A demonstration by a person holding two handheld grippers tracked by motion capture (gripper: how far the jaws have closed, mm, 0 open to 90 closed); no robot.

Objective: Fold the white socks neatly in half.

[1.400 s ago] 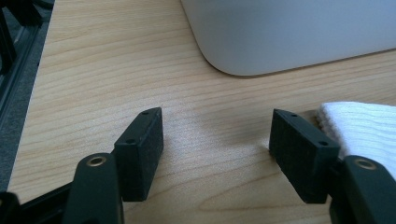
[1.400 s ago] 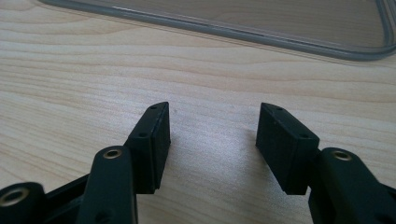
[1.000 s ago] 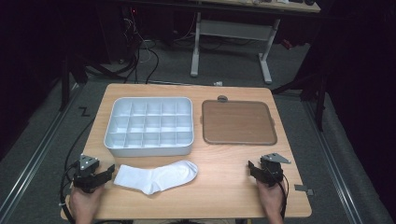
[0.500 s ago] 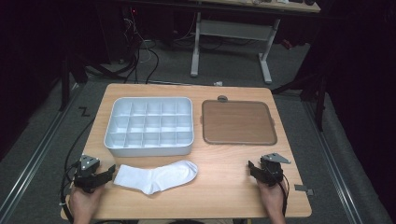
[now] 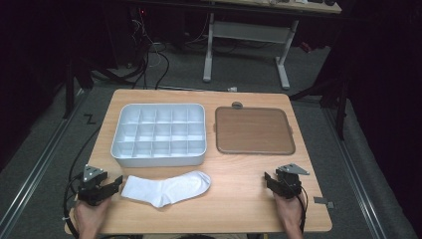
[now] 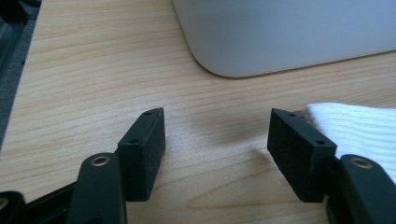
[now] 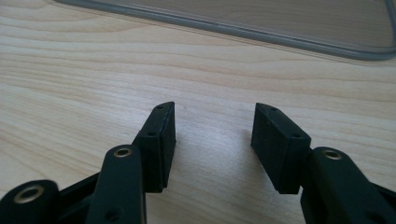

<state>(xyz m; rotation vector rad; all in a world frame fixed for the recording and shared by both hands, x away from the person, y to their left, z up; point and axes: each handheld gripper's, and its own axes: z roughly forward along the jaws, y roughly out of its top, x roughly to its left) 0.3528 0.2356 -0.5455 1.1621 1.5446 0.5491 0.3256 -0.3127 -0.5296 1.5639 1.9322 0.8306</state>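
Two open tools, left tool (image 5: pixel 115 183) beside white sock (image 5: pixel 166 188), right tool (image 5: pixel 269 178) closing

One wooden table (image 5: pixel 239 209) carries the lot. On it lies one white sock (image 5: pixel 166 188). There is one white plastic organiser box (image 5: pixel 159 135), divided into fifteen compartments, three rows of five. Beside it sits one brown tray (image 5: pixel 254 130) with a grey rim, and one small grey round thing (image 5: pixel 237 105) lies at the tray's far edge. Two grippers are in view, the left gripper (image 5: pixel 117 181) and the right gripper (image 5: pixel 269 180), each with two black jaws and each in one hand, so two hands. One small grey tab (image 5: pixel 321 201) lies near the table's right corner. One second table stands behind, on two white legs (image 5: pixel 282 64).
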